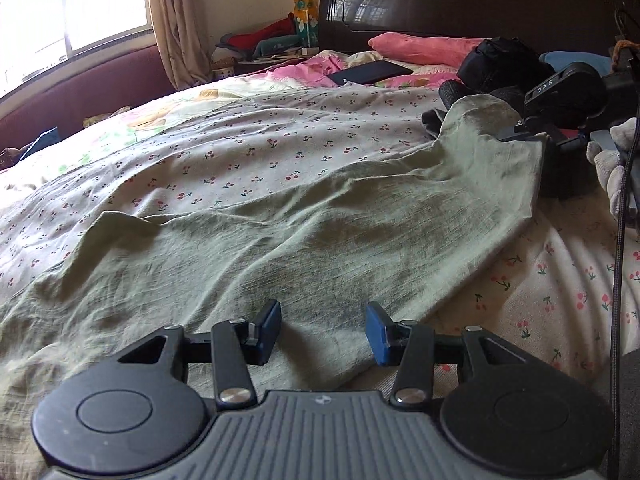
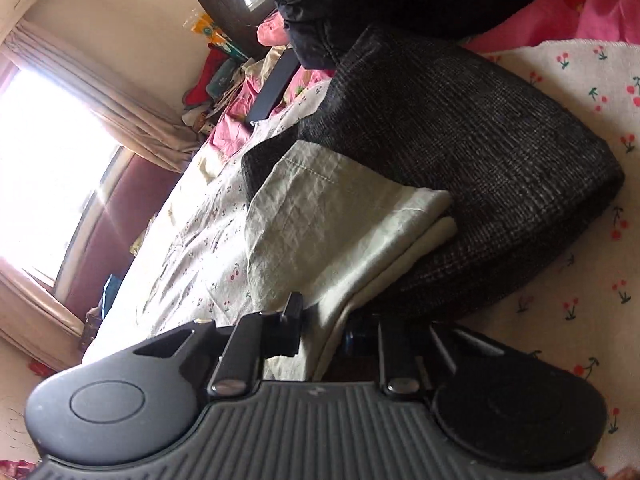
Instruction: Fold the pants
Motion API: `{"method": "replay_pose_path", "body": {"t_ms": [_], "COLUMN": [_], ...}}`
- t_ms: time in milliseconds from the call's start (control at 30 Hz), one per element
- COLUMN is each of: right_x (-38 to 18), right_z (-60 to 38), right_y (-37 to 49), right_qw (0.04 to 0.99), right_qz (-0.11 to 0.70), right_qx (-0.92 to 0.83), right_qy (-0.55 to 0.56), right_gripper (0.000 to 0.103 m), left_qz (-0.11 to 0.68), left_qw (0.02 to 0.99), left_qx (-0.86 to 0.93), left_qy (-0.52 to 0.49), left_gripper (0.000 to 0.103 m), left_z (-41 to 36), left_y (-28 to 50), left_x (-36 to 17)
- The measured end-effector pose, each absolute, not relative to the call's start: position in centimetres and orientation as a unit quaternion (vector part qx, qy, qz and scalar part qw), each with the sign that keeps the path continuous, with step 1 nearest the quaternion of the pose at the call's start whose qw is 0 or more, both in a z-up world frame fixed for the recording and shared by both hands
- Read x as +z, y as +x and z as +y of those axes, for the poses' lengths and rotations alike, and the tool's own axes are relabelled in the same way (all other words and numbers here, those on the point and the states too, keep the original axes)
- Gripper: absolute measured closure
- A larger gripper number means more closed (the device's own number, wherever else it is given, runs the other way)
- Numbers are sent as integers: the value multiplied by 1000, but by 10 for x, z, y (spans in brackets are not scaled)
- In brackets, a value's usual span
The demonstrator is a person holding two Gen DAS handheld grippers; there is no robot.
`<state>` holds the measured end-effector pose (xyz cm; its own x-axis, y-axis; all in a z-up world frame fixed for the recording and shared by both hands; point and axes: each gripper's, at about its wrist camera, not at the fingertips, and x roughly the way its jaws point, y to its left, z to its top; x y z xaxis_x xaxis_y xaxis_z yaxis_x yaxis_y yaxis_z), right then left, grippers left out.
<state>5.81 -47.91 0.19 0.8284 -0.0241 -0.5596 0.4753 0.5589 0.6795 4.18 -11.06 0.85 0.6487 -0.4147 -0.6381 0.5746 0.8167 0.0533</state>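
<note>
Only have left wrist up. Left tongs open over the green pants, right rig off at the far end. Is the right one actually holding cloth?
Observer: Yes. In the right wrist view the right tongs are shut on a folded edge of the green pants.
Operator: Single layer or doubled?
Observer: Doubled at least: two stacked edges show just past the grip.
Operator: What is that dark thing beside it?
Observer: A dark checked garment, folded; the pants end lies over its near side.
Operator: Left side?
Observer: Left tongs open, low over the pants, gripping nothing.
</note>
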Motion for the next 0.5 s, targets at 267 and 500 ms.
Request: {"method": "replay_pose_path", "body": {"t_ms": [267, 500], "right_x": [88, 60], "right_z": [-379, -376], "right_y": [76, 71], "right_qw": [927, 897], "right_qz": [237, 300], "right_qx": [-140, -213], "right_qy": [254, 244], "right_gripper": [93, 93], "left_qz": [304, 319], "left_qw": [923, 935], "left_qx": [-213, -157], "left_qy": [102, 15], "left_gripper": [45, 45], "left_z": [-18, 43], "left_y": [53, 56], "left_x": [28, 19]}}
